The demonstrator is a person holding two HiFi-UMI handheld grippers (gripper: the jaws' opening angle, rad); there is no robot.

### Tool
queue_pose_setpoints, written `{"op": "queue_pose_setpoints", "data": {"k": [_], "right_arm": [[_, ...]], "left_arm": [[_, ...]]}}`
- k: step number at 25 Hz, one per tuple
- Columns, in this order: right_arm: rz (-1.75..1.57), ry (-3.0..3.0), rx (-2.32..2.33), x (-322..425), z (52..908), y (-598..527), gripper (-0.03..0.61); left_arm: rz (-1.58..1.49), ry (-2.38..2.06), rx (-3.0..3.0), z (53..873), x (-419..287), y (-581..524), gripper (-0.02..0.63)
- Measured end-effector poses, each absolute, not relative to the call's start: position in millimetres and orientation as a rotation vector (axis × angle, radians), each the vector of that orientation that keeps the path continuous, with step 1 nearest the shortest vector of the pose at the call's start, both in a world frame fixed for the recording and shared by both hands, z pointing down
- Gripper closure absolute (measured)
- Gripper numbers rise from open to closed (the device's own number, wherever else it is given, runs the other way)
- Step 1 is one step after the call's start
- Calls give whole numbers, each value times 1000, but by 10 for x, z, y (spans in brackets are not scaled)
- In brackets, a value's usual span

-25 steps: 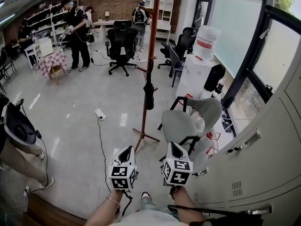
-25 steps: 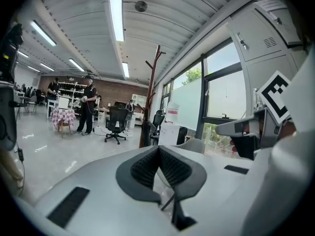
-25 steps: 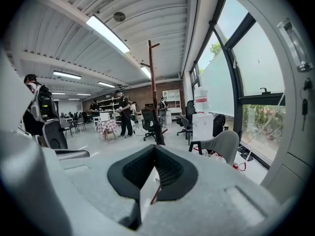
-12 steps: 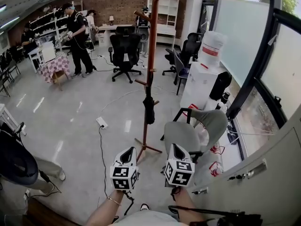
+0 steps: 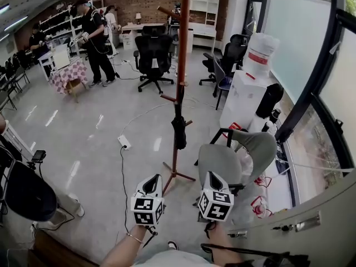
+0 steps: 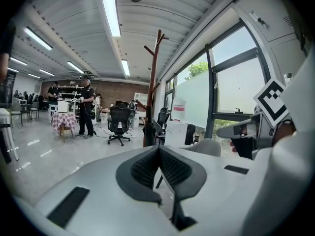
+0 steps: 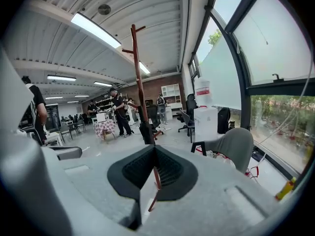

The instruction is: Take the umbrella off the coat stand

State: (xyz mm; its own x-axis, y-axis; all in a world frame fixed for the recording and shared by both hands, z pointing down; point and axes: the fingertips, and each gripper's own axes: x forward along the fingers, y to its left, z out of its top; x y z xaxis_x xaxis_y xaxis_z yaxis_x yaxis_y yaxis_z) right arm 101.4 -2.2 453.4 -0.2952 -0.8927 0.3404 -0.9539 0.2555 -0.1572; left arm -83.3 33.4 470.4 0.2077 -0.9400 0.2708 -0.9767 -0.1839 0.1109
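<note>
The black folded umbrella [image 5: 179,131] hangs at mid-height against the pole of the tall reddish-brown wooden coat stand [image 5: 182,65]. The left gripper [image 5: 152,179] and right gripper [image 5: 212,177] are side by side, well short of it. Both have their jaws closed and hold nothing.

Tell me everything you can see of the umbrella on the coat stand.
The umbrella is black, folded into a slim bundle, seemingly fabric. It hangs upright against the reddish-brown coat stand, on the lower half of its pole. Handle details are too small to tell. Only the stand touches it; the left claw and right claw are shut, well short of it.
</note>
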Motion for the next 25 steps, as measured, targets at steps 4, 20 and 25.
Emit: {"op": "queue_pose_setpoints", "data": {"k": [4,20,25], "right_arm": [[522,-2319,1736,1034,4640,-97,574],[526,-2269,1795,903,4537,-1134,574],[515,-2270,1806,747,4435,-1591,574]], "left_arm": [[218,-1817,2204,4793,-854,259,610],[175,-1757,2273,4596,-1029,-1006,611],[164,-1744,2290,4518,-1179,-1515,611]]}}
